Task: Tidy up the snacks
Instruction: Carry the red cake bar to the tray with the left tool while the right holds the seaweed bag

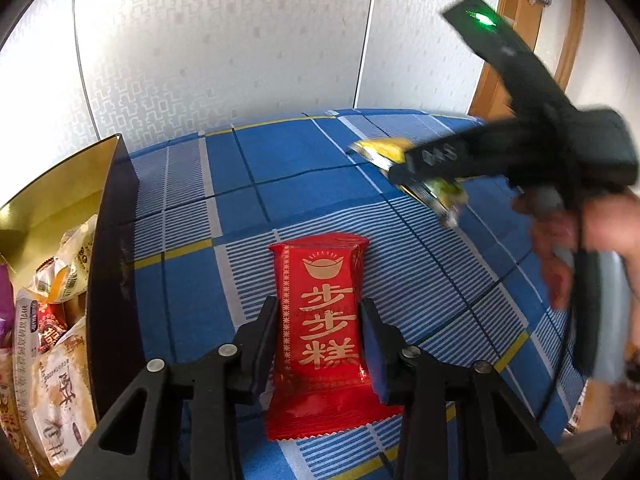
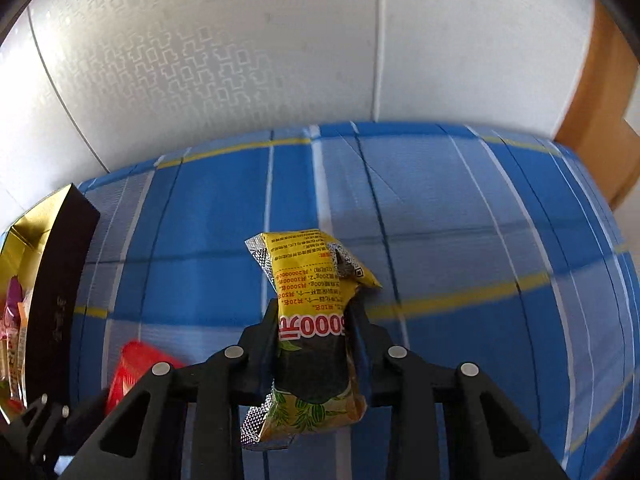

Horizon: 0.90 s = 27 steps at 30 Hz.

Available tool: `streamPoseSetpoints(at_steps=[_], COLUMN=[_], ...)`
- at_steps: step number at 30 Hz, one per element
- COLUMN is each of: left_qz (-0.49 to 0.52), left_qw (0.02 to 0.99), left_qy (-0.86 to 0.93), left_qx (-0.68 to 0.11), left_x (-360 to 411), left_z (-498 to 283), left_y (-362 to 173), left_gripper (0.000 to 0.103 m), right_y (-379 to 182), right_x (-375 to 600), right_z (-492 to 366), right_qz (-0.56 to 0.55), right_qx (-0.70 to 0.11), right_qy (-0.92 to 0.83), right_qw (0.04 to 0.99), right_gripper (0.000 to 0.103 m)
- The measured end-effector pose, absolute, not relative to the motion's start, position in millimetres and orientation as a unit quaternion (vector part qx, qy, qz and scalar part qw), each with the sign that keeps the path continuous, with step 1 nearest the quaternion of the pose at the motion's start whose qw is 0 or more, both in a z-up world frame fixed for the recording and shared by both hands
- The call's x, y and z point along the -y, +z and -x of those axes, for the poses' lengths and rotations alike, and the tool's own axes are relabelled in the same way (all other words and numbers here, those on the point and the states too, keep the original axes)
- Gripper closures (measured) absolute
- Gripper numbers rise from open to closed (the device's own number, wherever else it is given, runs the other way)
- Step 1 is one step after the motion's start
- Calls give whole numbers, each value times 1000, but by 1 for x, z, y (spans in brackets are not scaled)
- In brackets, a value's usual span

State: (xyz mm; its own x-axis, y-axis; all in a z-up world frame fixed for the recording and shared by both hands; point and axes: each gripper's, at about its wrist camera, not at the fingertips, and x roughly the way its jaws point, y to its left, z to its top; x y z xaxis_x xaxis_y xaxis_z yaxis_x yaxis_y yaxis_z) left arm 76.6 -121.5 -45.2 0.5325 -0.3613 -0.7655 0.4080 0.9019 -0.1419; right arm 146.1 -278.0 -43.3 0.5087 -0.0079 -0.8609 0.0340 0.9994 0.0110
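Now | left gripper (image 1: 320, 336) clamps red snack packet (image 1: 320, 320) flat on cloth, ready for box (image 1: 108, 240) | right gripper (image 2: 314, 332) pinches yellow packet (image 2: 312, 280) midway, lifted for carrying

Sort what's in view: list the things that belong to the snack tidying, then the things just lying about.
Job:
red snack packet, in left gripper
yellow snack packet, in right gripper
black box of snacks

Just there:
blue plaid cloth
patterned wall
wooden door frame

Pale patterned wall panels (image 2: 180, 80) behind a blue plaid cloth (image 2: 460, 208), wooden door frame (image 1: 516, 40) at right
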Motion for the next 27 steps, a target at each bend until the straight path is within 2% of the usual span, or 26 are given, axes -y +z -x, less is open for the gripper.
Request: streamPoseSetpoints(at_steps=[16, 27], left_qz=[-24, 0], left_qw=[876, 891], left_qy=[-235, -243], left_qx=[-421, -385], left_x=[119, 97], left_z=[-71, -59], left_y=[-44, -8], left_gripper=[64, 64], right_y=[-48, -49], right_x=[272, 269], right_z=[-100, -102], right_qz=[-17, -10], right_qx=[-492, -491], right_qy=[-27, -31], right_qw=[870, 871], right_gripper=[71, 71])
